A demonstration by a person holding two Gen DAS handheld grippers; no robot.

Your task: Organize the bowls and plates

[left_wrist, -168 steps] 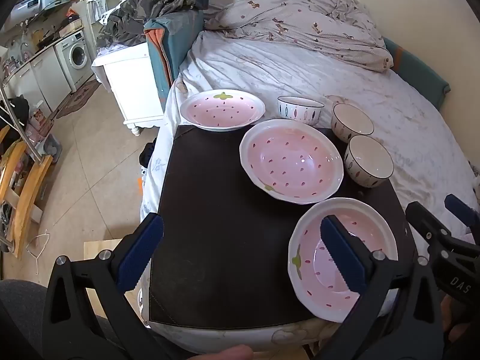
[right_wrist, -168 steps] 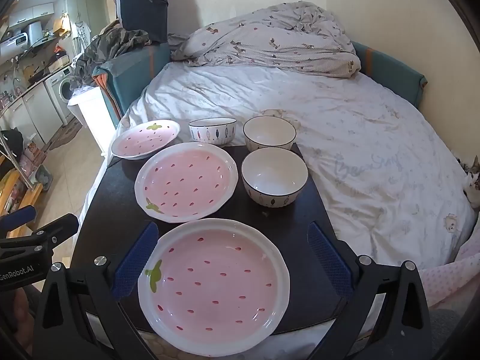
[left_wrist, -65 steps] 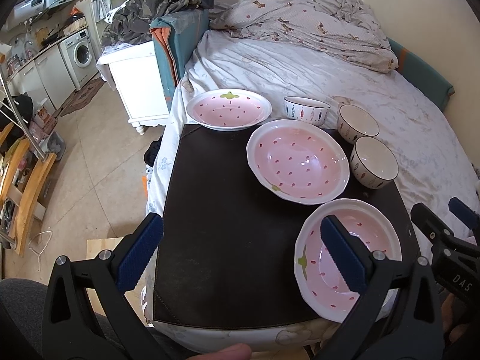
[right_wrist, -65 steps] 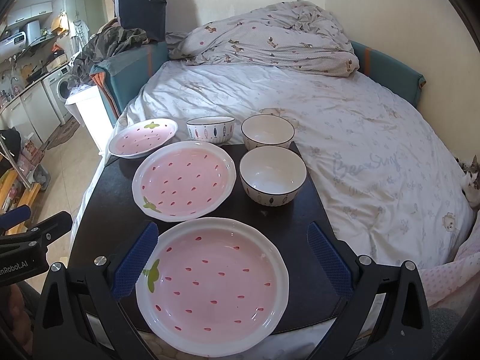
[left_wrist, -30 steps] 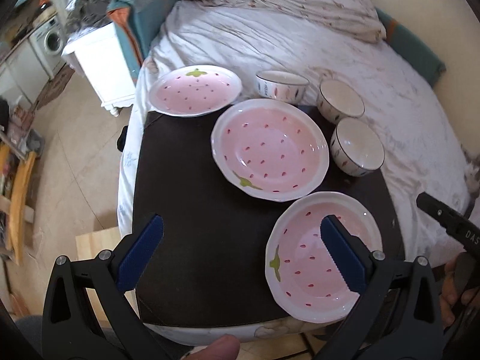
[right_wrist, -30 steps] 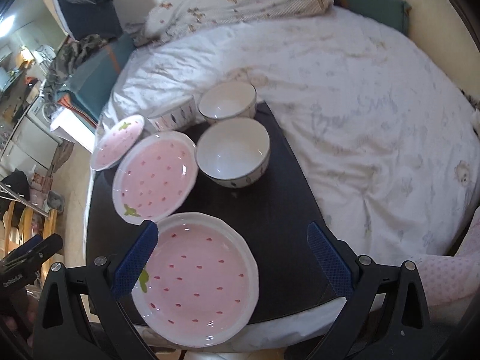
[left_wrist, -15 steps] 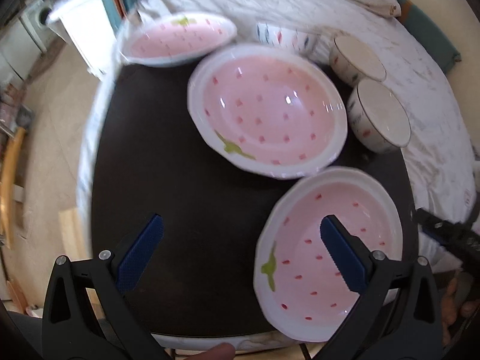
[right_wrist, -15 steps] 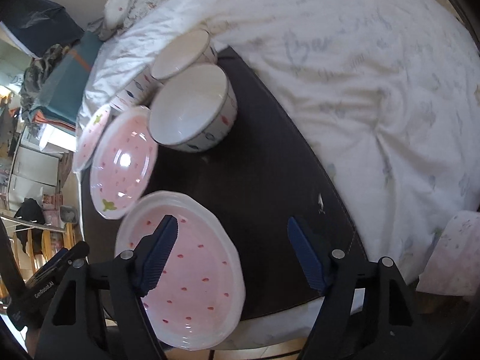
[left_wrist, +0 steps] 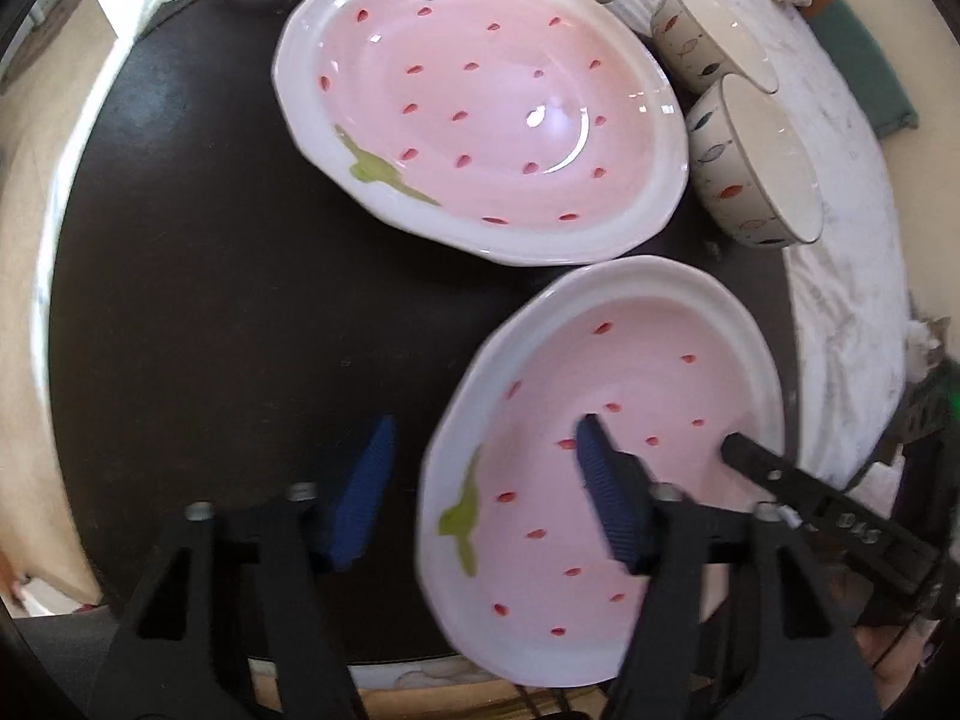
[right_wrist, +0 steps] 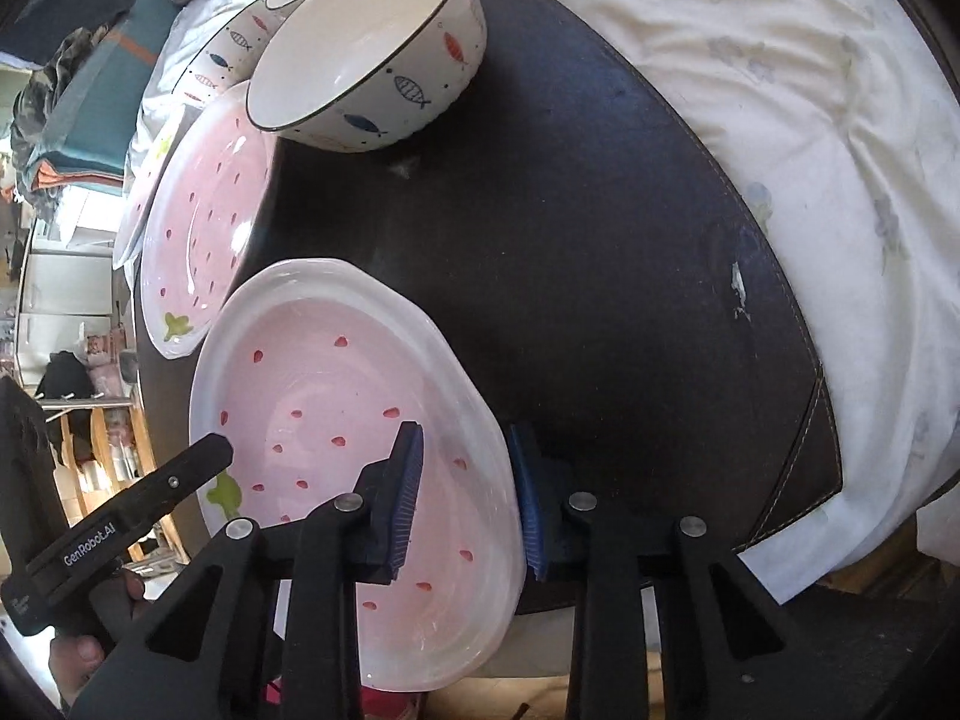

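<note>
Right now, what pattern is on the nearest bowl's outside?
Small fish, blue and orange, on the bowl; right wrist view.

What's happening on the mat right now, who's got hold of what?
Both grippers are closing in on the nearest strawberry plate on the dark mat. The right gripper straddles its right rim, one jaw inside, one outside, not visibly clamped yet. The left gripper straddles the left rim, jaws wide apart. The plate looks to be resting on the mat. A second strawberry plate lies just behind it, a third is at the far edge, and three fish-pattern bowls sit untouched to the right.
</note>
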